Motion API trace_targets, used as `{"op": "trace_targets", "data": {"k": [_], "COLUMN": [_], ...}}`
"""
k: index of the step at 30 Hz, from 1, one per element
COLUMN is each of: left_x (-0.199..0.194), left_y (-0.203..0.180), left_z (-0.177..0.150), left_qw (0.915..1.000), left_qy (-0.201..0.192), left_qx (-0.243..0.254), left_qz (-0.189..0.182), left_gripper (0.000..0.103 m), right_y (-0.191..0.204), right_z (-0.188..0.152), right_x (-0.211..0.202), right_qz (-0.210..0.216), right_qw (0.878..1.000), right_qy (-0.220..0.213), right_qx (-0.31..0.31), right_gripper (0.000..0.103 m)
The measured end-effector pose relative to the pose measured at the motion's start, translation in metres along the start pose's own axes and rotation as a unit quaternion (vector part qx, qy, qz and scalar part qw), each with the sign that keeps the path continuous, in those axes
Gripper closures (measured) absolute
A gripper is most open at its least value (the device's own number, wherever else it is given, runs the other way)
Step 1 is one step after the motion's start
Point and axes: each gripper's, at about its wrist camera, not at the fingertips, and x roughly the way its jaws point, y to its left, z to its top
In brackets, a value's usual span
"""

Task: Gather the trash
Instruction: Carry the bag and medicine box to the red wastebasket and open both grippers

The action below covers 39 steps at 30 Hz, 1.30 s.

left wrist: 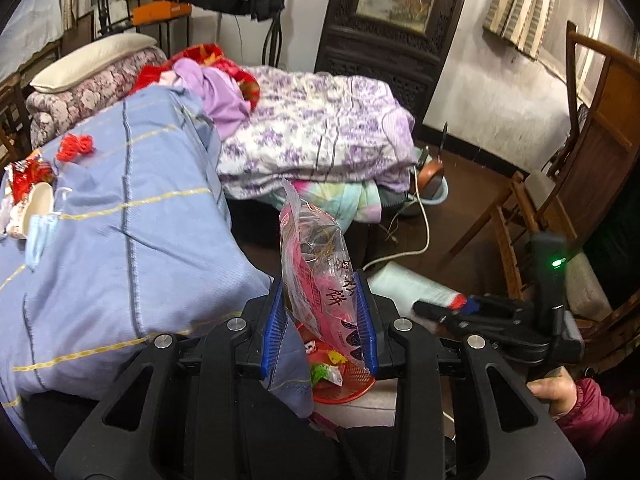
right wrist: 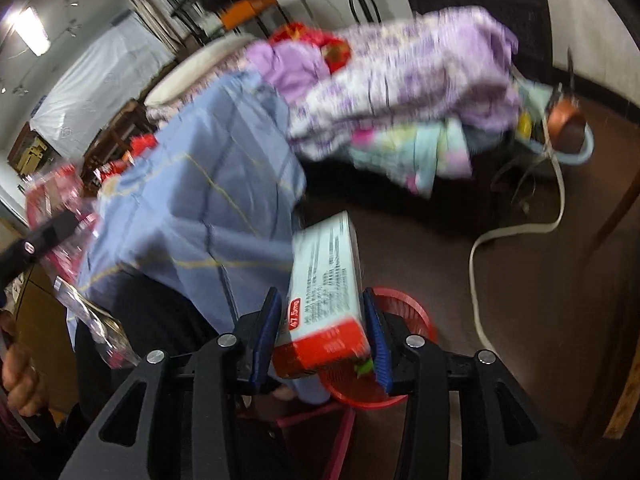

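Observation:
My left gripper (left wrist: 320, 312) is shut on a pink and clear plastic snack bag (left wrist: 316, 256), held upright above a red mesh basket (left wrist: 348, 384) that holds wrappers. My right gripper (right wrist: 322, 320) is shut on a white and red carton box (right wrist: 324, 288), held over the same red basket (right wrist: 404, 312). The right gripper with the box also shows in the left wrist view (left wrist: 440, 308), to the right of the basket. The left gripper and its bag show at the left edge of the right wrist view (right wrist: 52, 232).
A table under a blue cloth (left wrist: 132, 216) stands at the left, with a white cup (left wrist: 38, 208), a face mask (left wrist: 40, 236) and red wrappers (left wrist: 28, 176) on it. Piled purple bedding (left wrist: 320, 132) lies behind. A wooden chair (left wrist: 560, 200) and a white cable (right wrist: 480, 248) are at the right.

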Motion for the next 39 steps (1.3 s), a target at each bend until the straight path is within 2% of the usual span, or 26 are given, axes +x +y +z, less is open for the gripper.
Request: {"op": "trace_targets", "data": {"k": [2,3,6,14,23,26,29,30,32,39], "left_x": [0.009,0.013,0.023,0.046,0.078,0.086,0.088,0.088,0.086,0.077], "left_y": [0.001,0.002,0.000,-0.015,-0.046,-0.056,-0.064,-0.065,-0.065,-0.051], "left_z": [0.000,0.000,0.001,0.000,0.002,0.001,0.000,-0.001,0.000,0.005], "left_qw": [0.9999,0.9999,0.9997,0.9984,0.9945,0.9930,0.9921,0.9920,0.9924,0.9951], "left_qy": [0.010,0.015,0.024,0.052,0.084,0.090,0.087,0.084,0.078,0.072], "left_qx": [-0.002,-0.002,-0.001,0.019,0.059,0.074,0.091,0.095,0.095,0.067], "left_qz": [-0.001,0.000,0.000,-0.007,-0.021,-0.017,-0.005,0.001,0.007,0.007], "left_gripper": [0.069,0.069,0.069,0.069,0.069,0.065,0.049,0.041,0.034,0.032], "right_y": [-0.007,-0.010,-0.018,-0.028,-0.035,-0.043,-0.050,-0.050,-0.051,-0.044], "right_z": [-0.004,-0.006,-0.005,0.006,0.011,0.011,0.010,0.010,0.009,0.011], "right_x": [0.012,0.014,0.010,-0.024,-0.034,-0.033,-0.031,-0.030,-0.030,-0.034], "right_qz": [0.001,0.002,0.011,0.027,0.029,0.033,0.036,0.036,0.037,0.035], "right_qw": [1.000,1.000,0.999,0.996,0.995,0.994,0.994,0.993,0.993,0.994], "right_qy": [0.014,0.015,0.003,-0.060,-0.076,-0.073,-0.071,-0.071,-0.070,-0.077], "right_qx": [0.014,0.020,0.034,0.055,0.058,0.071,0.081,0.082,0.083,0.072], "right_gripper": [0.036,0.036,0.035,0.035,0.035,0.035,0.035,0.035,0.035,0.035]}}
